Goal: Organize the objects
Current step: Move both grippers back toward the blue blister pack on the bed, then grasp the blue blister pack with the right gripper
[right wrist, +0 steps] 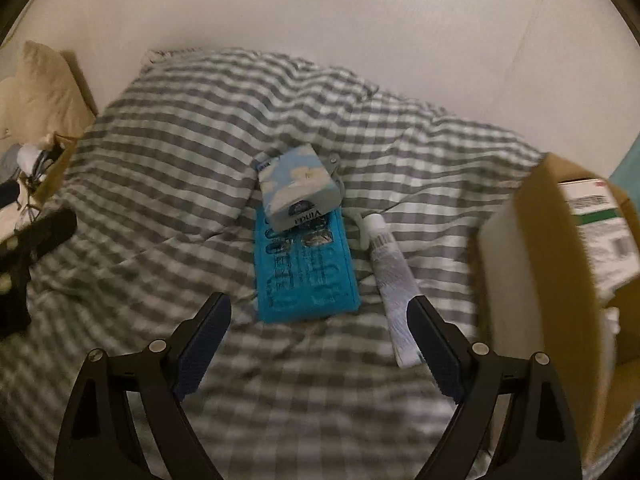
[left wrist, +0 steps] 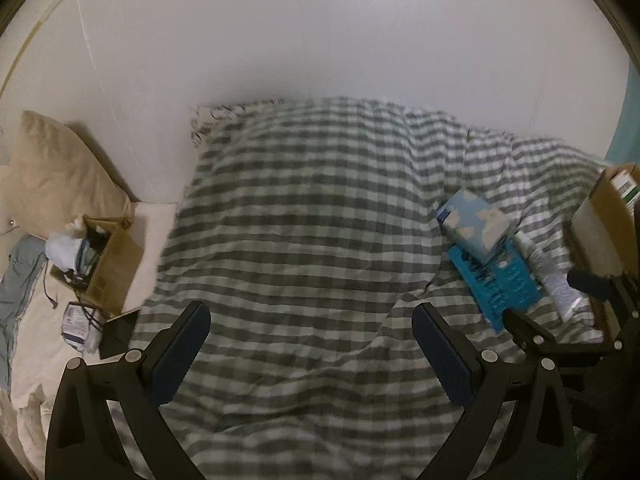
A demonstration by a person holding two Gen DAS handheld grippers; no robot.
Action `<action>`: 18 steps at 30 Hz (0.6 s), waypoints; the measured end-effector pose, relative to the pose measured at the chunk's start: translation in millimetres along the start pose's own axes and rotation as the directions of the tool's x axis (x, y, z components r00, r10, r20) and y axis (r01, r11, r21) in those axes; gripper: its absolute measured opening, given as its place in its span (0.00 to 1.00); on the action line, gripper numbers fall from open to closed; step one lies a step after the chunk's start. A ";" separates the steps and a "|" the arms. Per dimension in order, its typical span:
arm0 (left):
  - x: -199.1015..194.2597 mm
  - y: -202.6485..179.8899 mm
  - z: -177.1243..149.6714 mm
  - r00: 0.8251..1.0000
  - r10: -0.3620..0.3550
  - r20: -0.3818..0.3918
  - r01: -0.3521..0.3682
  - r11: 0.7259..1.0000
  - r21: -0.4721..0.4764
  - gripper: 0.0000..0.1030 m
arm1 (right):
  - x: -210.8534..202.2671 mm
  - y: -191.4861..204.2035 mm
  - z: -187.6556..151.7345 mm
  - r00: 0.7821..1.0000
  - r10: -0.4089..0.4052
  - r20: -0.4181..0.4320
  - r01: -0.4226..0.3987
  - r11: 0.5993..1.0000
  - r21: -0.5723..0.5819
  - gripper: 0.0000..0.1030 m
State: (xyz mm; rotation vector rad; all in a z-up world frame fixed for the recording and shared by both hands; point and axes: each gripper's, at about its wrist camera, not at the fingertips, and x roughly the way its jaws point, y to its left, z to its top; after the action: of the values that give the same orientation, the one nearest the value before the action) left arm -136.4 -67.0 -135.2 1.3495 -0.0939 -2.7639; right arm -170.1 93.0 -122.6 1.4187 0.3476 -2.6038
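Note:
A sky-patterned tissue pack (right wrist: pixel 298 186) lies on top of a flat bright-blue package (right wrist: pixel 305 268) on the checked bed cover. A white tube (right wrist: pixel 390 276) lies just right of them. My right gripper (right wrist: pixel 318 312) hovers open just above the near end of the blue package and tube, with nothing between its fingers. The left wrist view shows the same tissue pack (left wrist: pixel 478 220), blue package (left wrist: pixel 496 280) and tube (left wrist: pixel 548 276) at the right. My left gripper (left wrist: pixel 310 318) is open over bare cover, holding nothing.
A cardboard box (right wrist: pixel 560 280) with a white-green carton (right wrist: pixel 600 232) inside stands at the right. Another cardboard box (left wrist: pixel 106 264) full of cables and cloths sits at the left beside a beige pillow (left wrist: pixel 60 172). A white wall runs behind the bed.

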 end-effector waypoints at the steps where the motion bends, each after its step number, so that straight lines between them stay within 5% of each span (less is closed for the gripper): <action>1: 6.5 -1.5 -0.6 1.000 -0.001 -0.013 0.001 1.000 0.000 1.00 | 7.4 0.6 2.6 1.000 0.004 -0.007 -0.004 1.000 -0.002 0.87; 10: 28.6 0.0 -6.1 0.998 -0.006 -0.070 0.004 1.000 -0.028 1.00 | 66.7 8.5 12.3 0.996 0.014 -0.084 -0.015 1.000 -0.016 0.82; 12: 27.9 0.1 -7.7 0.997 -0.001 -0.072 -0.001 1.000 -0.030 1.00 | 67.4 7.9 8.6 0.996 0.019 -0.086 -0.020 1.000 -0.013 0.70; 18: 11.4 -2.5 -7.4 0.998 0.008 -0.063 -0.010 0.999 -0.033 1.00 | 39.6 5.0 -9.3 0.997 0.022 -0.073 -0.023 0.999 -0.023 0.69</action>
State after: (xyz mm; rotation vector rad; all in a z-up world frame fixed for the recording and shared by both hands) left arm -137.6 -65.7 -149.0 1.4229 -0.0507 -2.7006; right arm -182.7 89.8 -161.4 1.5028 0.3686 -2.5267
